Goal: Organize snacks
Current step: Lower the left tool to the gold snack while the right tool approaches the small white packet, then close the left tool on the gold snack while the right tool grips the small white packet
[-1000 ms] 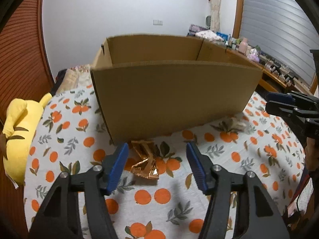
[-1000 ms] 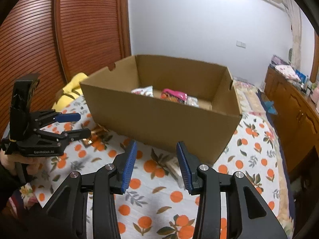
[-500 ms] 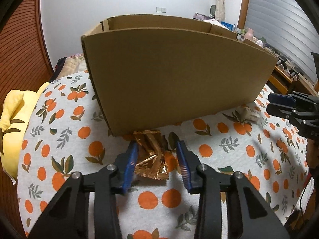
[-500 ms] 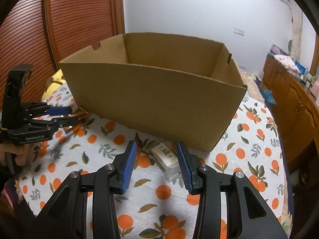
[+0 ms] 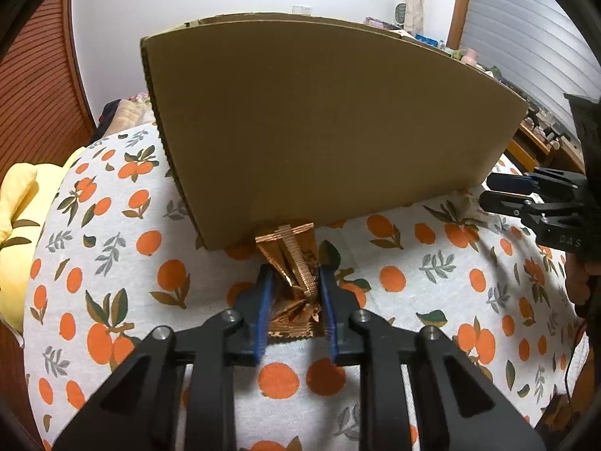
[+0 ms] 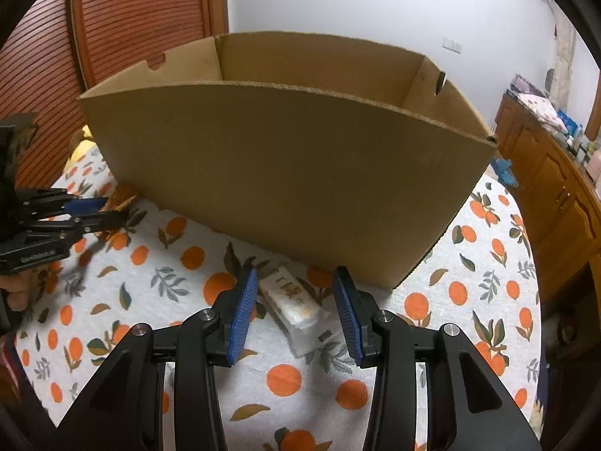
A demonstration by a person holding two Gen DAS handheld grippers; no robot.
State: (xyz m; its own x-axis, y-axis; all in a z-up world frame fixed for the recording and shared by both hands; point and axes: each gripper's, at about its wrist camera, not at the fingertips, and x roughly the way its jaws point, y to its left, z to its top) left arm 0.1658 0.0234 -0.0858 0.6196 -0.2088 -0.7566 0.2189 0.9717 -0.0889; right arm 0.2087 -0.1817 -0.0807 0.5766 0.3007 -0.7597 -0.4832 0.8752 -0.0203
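Lowered since before, left tool [image 5: 293, 289] pinches the copper wrapper [image 5: 291, 263]; right tool [image 6: 295, 300] gapes astride the white packet [image 6: 296, 310].

Both wrist cameras sit low and close, facing the cardboard box [image 5: 330, 131] [image 6: 285, 176]: the left one at its left corner, the right one further right.

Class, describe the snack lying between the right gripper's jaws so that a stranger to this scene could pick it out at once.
Start at the big cardboard box on the orange-print cloth. Just in front of its near wall, a white packet lies flat between the right gripper's open jaws. It is pale with printed text, unlike the crinkled gold wrapper by the box's other corner.
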